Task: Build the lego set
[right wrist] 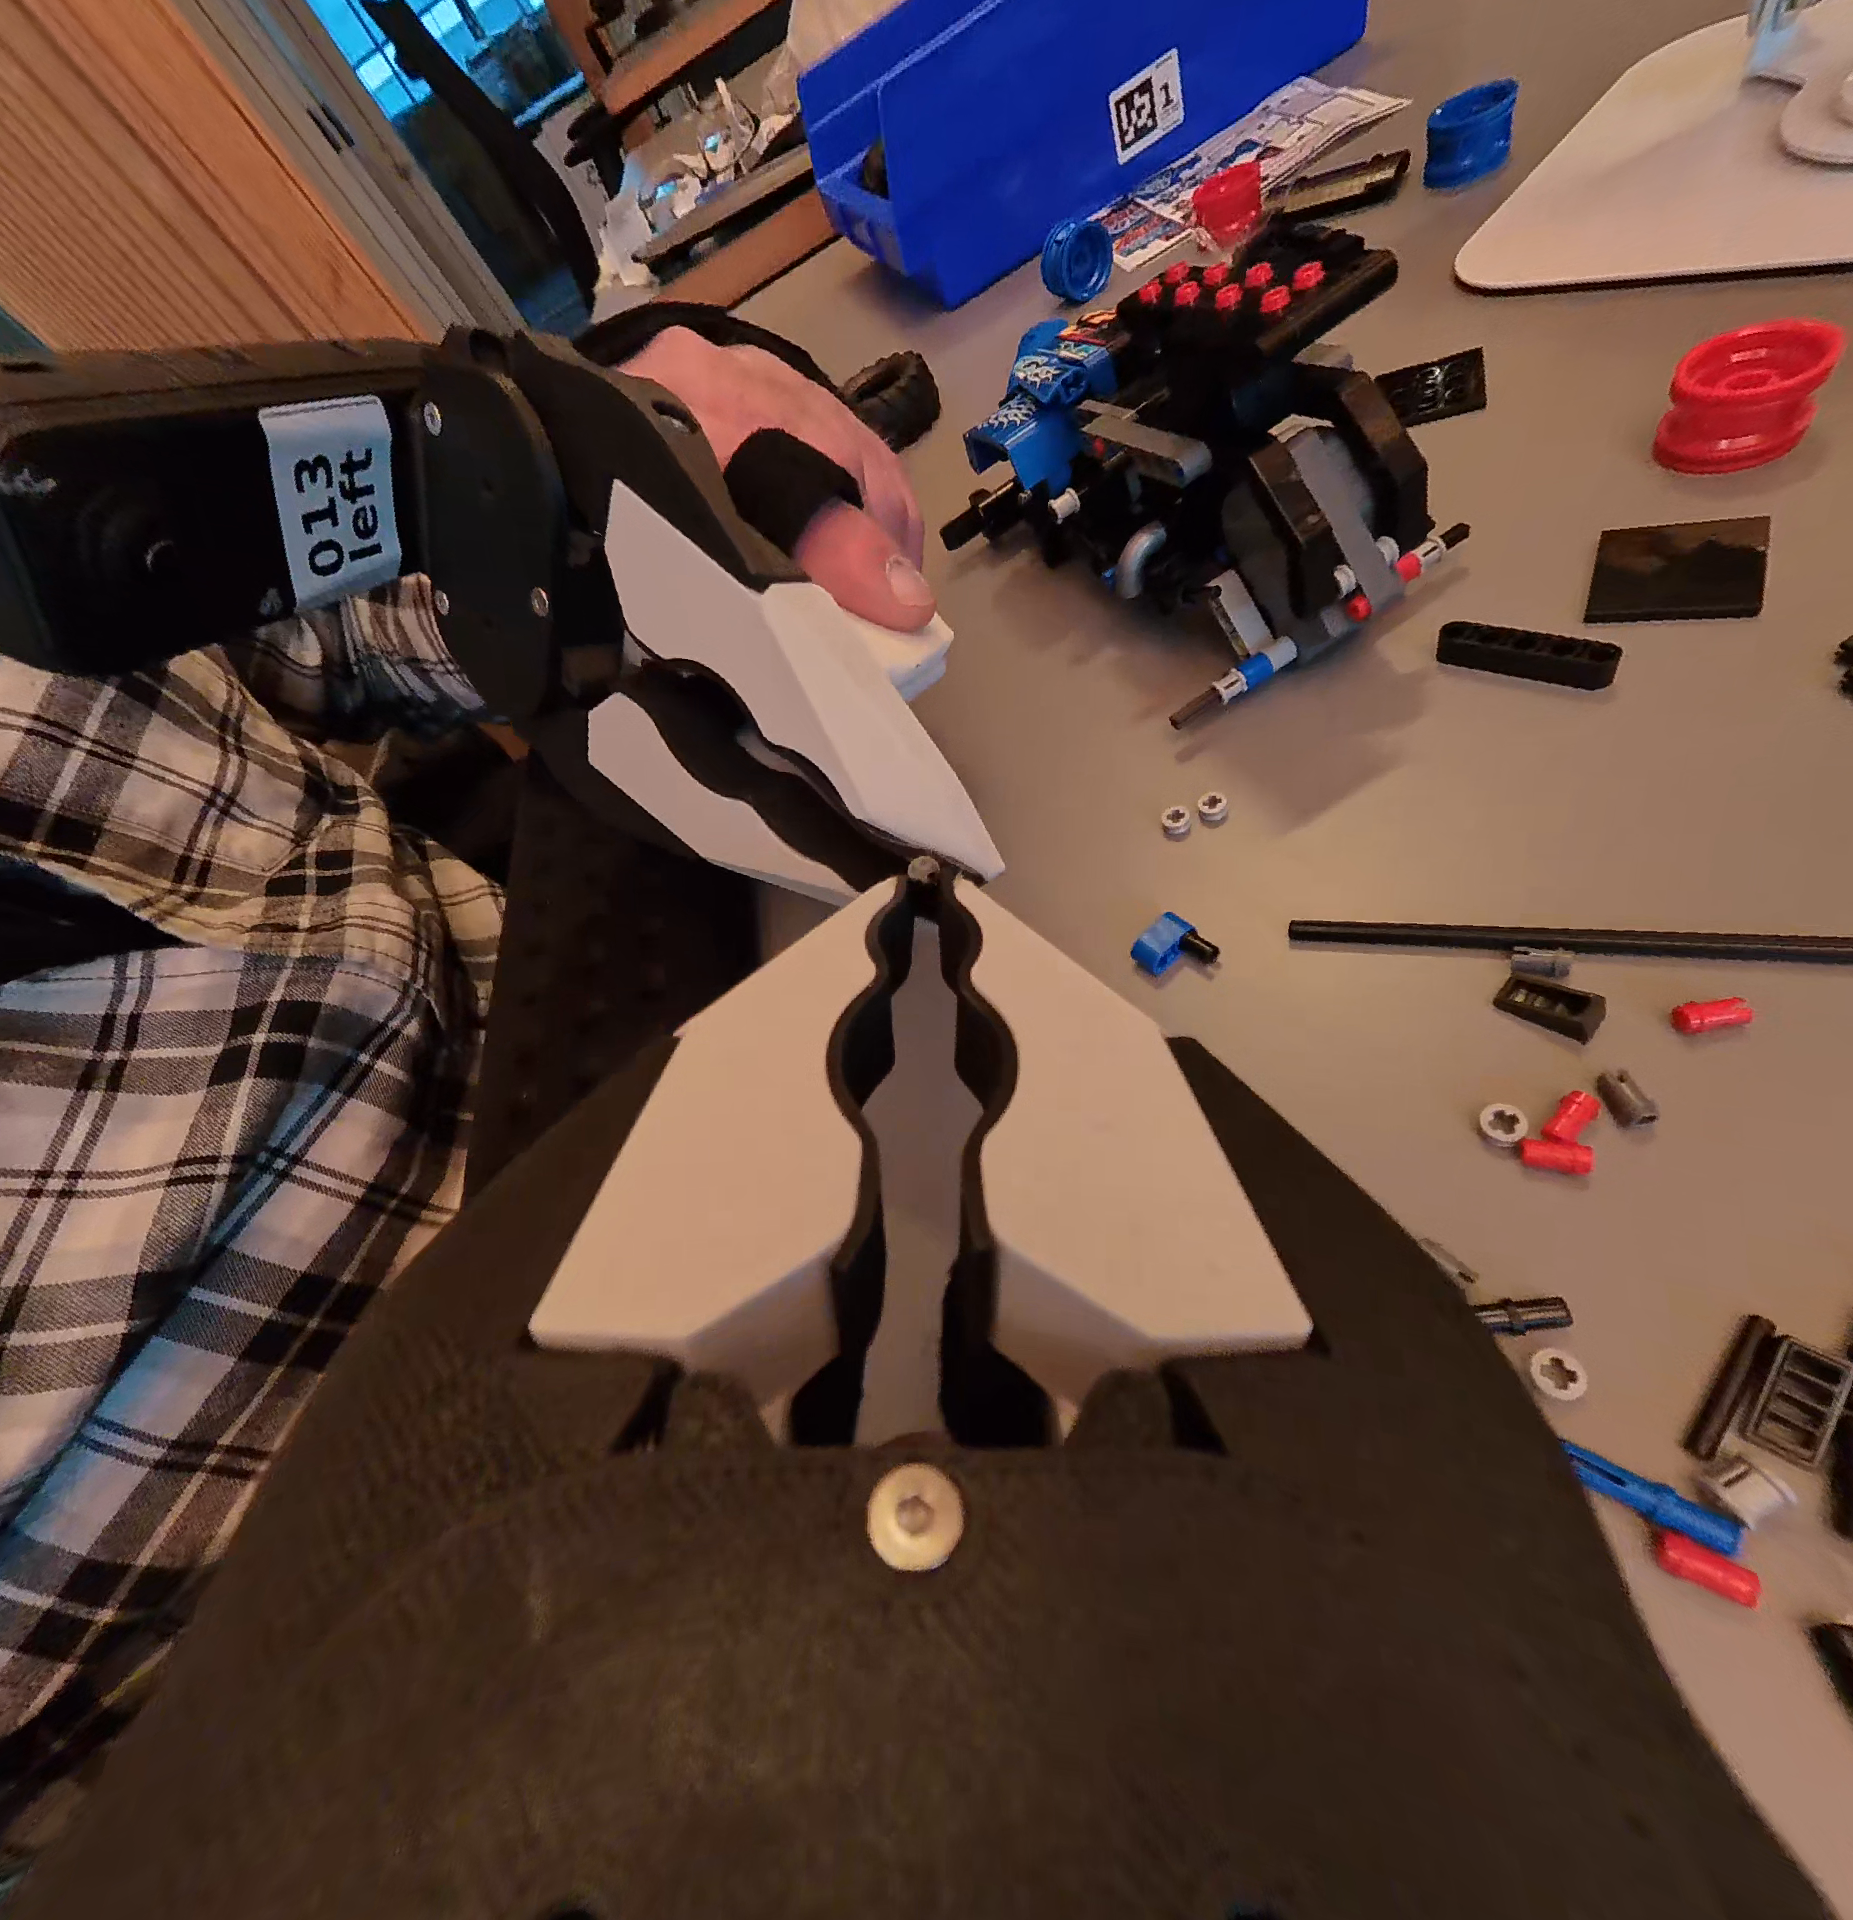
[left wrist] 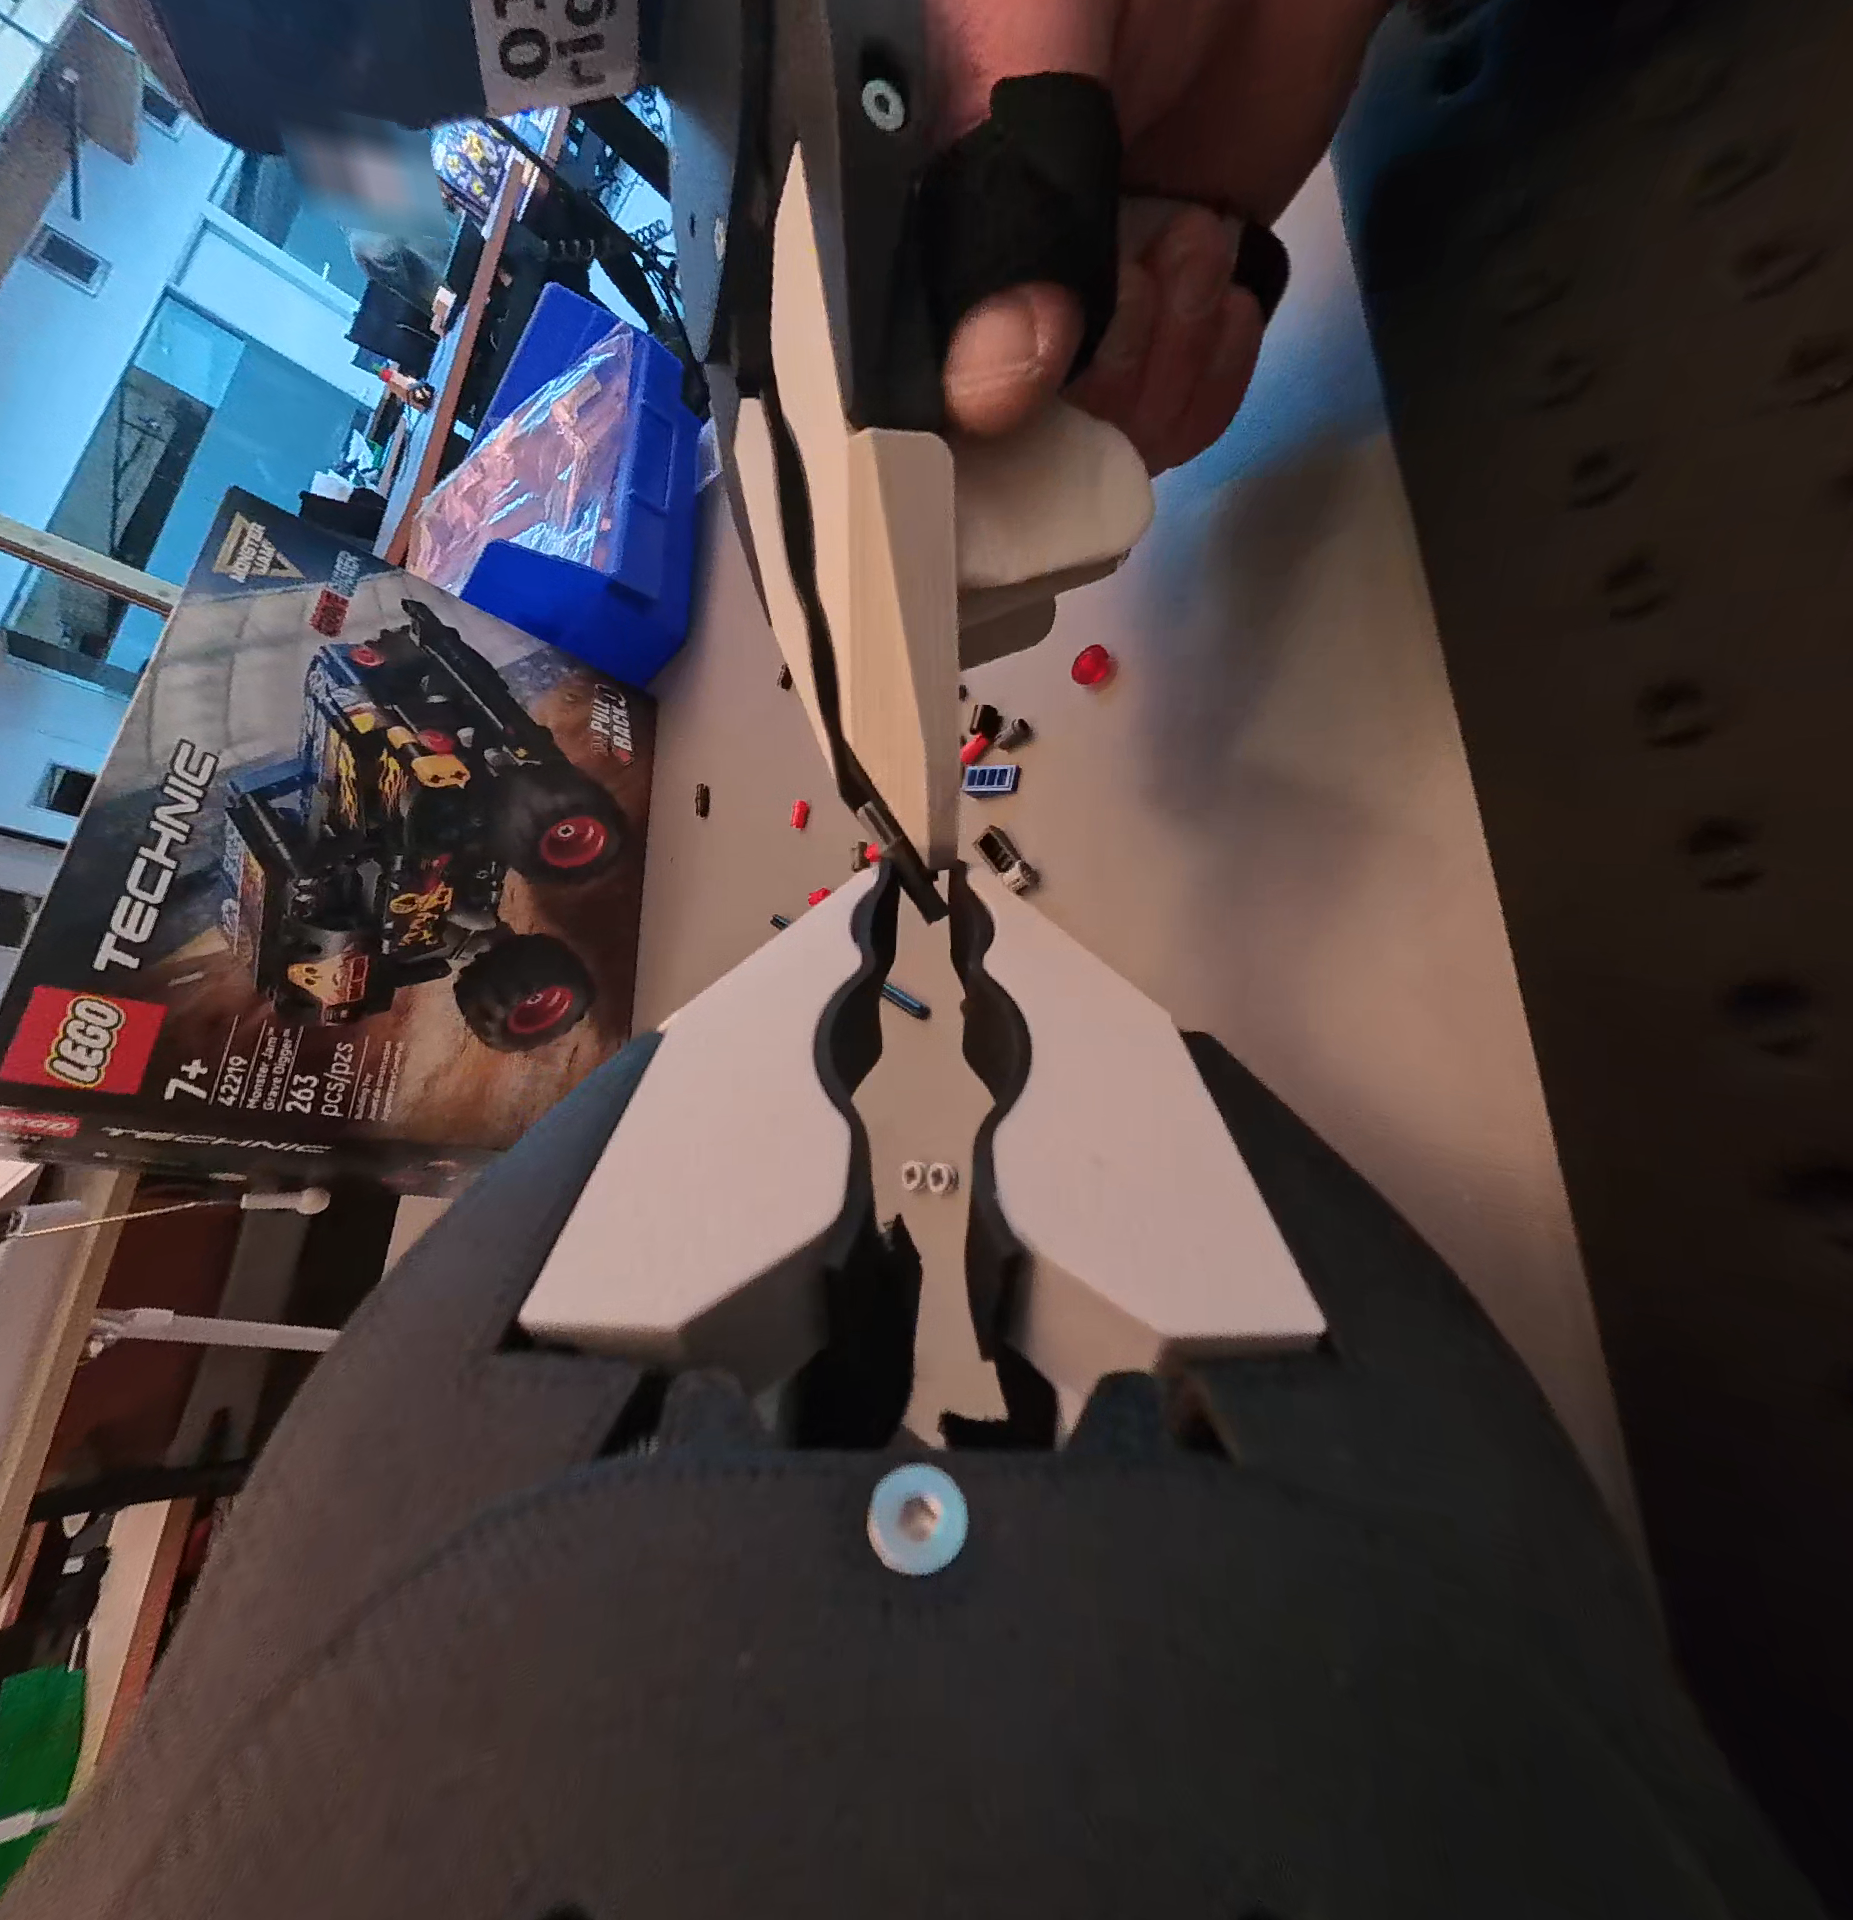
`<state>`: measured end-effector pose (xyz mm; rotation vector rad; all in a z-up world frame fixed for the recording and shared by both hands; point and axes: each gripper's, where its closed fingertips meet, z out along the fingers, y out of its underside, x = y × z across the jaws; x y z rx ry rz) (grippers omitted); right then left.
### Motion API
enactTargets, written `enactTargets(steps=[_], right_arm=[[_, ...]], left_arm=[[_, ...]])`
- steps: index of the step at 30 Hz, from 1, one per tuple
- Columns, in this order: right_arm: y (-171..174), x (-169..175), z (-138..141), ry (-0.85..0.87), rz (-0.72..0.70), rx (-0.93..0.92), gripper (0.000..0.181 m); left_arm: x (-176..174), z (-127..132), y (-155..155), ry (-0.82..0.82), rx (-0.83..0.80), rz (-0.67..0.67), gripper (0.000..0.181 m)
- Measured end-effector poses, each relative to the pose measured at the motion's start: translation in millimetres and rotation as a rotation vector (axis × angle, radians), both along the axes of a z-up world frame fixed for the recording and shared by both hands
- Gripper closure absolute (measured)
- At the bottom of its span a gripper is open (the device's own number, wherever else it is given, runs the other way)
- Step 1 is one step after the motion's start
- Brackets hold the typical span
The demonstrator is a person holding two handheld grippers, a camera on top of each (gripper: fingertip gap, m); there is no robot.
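A: Left wrist view first. What is the left tool (left wrist: 917,883) doing?

B: Its tips are pinched on a small black pin (left wrist: 922,896). The right tool (left wrist: 906,831) comes down from above, and its tips meet the same pin, so the two tools touch there, held above the bench (left wrist: 1265,831).

A: And around the pin?

B: Loose parts lie on the bench beyond it: a red round stud (left wrist: 1091,665) farther off to the right, a small blue tile (left wrist: 991,779) nearer, and two pale grey bushes (left wrist: 927,1176) seen between the left tool's fingers. The set's box (left wrist: 330,862) lies left of the pin, with a blue bin (left wrist: 600,499) holding a clear bag behind it.

A: Now the right wrist view.

B: The right tool (right wrist: 927,883) is nearly shut at the tips, gripping the black pin (right wrist: 922,868). The left tool (right wrist: 953,857) reaches in from the left, and a gloved hand (right wrist: 828,488) holds it; its tips close on the pin too.

A: Where is the model?

B: The half-built truck (right wrist: 1223,457), black, blue and grey with red studs on top, stands on the bench (right wrist: 1421,790) well beyond the pin, to the right. A red wheel rim (right wrist: 1748,395) sits right of the truck, a blue bin (right wrist: 1005,135) behind it. The two grey bushes (right wrist: 1192,810) lie between pin and truck. A long black axle (right wrist: 1576,943) and a blue connector (right wrist: 1166,940) lie right of the pin.
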<state>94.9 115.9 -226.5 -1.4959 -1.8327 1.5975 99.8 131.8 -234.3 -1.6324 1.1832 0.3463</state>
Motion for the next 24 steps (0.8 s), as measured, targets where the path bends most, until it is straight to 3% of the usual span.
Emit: enactTargets(steps=[4, 8, 14, 20, 24], right_arm=[[0, 1, 4, 0.012, 0.005, -0.066, 0.171], [2, 1, 11, 0.04, -0.005, -0.108, 0.179], [8, -1, 2, 0.018, -0.058, -0.036, 0.172], [7, -4, 5, 0.045, -0.068, -0.001, 0.178], [13, -4, 1, 0.038, -0.095, 0.065, 0.179]], left_arm=[[-5, -1, 2, 0.04, 0.016, 0.024, 0.179], [-4, 0, 2, 0.044, 0.029, 0.025, 0.179], [-8, -1, 5, 0.035, 0.029, 0.06, 0.179], [-9, -2, 6, 0.042, 0.037, 0.075, 0.179], [-10, -6, 6, -0.032, -0.038, 0.077, 0.176]])
